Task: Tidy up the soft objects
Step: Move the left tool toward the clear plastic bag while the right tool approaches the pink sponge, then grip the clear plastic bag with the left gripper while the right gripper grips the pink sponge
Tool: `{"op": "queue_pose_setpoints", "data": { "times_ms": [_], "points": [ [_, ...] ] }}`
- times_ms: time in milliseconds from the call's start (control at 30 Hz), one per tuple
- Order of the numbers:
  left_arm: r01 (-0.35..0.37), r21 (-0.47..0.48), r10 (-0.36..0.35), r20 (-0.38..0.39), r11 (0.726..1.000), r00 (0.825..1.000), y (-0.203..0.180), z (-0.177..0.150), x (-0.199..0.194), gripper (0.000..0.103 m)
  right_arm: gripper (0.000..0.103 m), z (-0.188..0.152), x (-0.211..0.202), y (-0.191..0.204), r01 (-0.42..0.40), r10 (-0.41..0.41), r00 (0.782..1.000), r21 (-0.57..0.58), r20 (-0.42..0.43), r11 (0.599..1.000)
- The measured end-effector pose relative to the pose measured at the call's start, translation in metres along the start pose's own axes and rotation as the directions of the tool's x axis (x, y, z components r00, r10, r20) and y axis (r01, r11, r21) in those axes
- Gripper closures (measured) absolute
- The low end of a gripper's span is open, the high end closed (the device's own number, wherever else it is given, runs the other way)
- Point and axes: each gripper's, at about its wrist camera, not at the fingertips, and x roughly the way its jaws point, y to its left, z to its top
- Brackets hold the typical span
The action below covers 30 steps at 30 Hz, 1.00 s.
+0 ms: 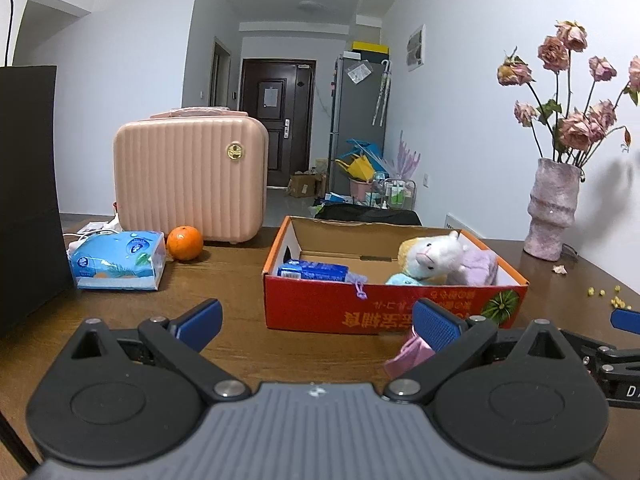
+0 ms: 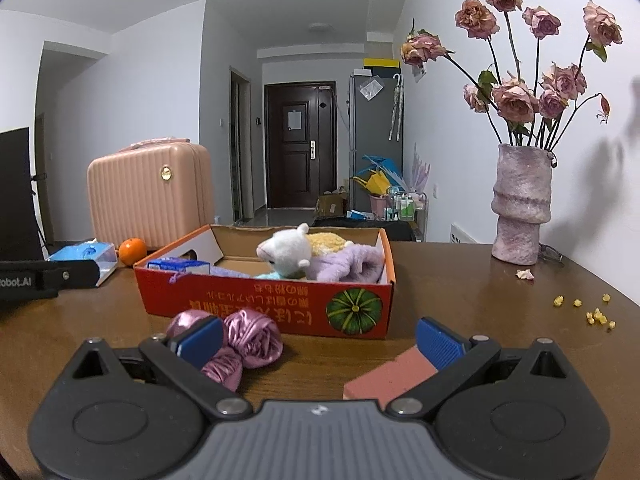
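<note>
On the wooden table (image 2: pixel 460 300), red box (image 2: pixel 280 304) holding plush toy (image 2: pixel 286 252), pink scrunchie (image 2: pixel 248 340) beside it, left tool (image 1: pixel 318 326) and right tool (image 2: pixel 320 340) both spread apart.

Red cardboard box (image 2: pixel 264 304), open-topped, on the tabletop (image 2: pixel 460 300): holds a white plush toy (image 2: pixel 286 252), lilac fluffy cloth (image 2: pixel 352 266) and blue tissue pack (image 2: pixel 180 267). Pink satin scrunchie (image 2: pixel 248 338), crumpled, lies just before the box; pink sponge block (image 2: pixel 390 376) nearby.

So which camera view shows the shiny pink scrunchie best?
The right wrist view: the pink scrunchie lies on the table before the red box, nearly whole. The left wrist view shows only a corner.
</note>
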Motion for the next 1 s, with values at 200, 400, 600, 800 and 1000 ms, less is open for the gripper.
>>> {"op": "queue_pose_setpoints", "data": {
  "times_ms": [200, 400, 600, 800, 1000],
  "points": [
    [0.008, 0.012, -0.008, -0.013, 1.0, 1.0, -0.004, -0.005, -0.001, 0.0, 0.0, -0.003, 0.001, -0.001, 0.003, -0.003, 1.0, 0.0, -0.01, 1.0],
    [0.029, 0.024, -0.028, -0.046, 0.999, 0.999, -0.008, -0.009, 0.004, 0.0, 0.0, -0.005, 0.004, -0.005, 0.015, -0.015, 1.0, 0.002, -0.027, 1.0],
    [0.076, 0.044, -0.069, -0.136, 0.996, 0.988, -0.014, -0.02, 0.011, 0.0, 0.0, -0.009, 0.008, -0.009, 0.022, -0.022, 0.998, -0.001, -0.053, 1.0],
    [0.104, 0.077, -0.085, -0.225, 0.992, 0.971, -0.025, -0.037, 0.019, 0.0, 0.0, -0.017, 0.009, -0.012, 0.027, -0.028, 0.996, -0.016, -0.087, 1.0],
    [0.118, 0.116, -0.086, -0.246, 0.986, 0.966, -0.034, -0.047, 0.02, 0.0, 0.0, -0.023, 0.012, -0.017, 0.036, -0.037, 0.992, -0.011, -0.119, 0.999]
  ]
}}
